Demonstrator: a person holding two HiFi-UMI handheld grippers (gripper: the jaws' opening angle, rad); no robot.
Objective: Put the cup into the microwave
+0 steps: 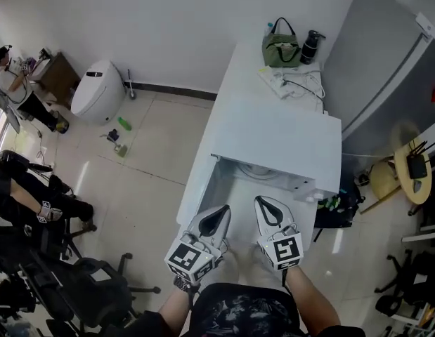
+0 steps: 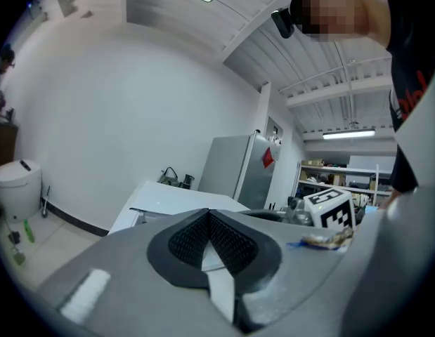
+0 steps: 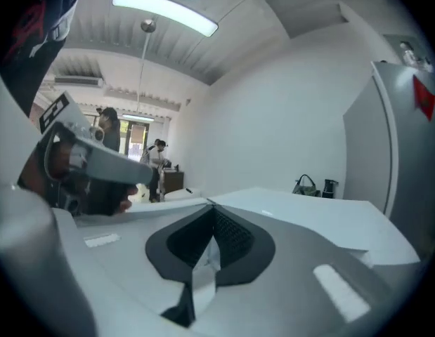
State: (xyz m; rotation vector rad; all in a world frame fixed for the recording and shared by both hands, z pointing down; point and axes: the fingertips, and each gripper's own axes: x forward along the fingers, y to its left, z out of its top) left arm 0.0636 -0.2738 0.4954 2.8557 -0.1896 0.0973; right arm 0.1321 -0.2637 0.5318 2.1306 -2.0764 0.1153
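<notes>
The left gripper (image 2: 207,212) and the right gripper (image 3: 213,208) are each seen with jaws closed together, and nothing is held. Just beyond them, a white, box-shaped microwave (image 1: 280,135) is opened toward the near side. A pale round shape (image 1: 258,170) inside cannot be confirmed as the cup.

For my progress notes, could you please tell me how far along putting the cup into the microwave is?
Done: unclear. A pale round shape shows in the open front of the white microwave, but I cannot tell whether it is the cup. In hand: nothing; the left gripper and right gripper are both shut and empty, held near the person's body. Left: checking that the cup is inside.
</notes>
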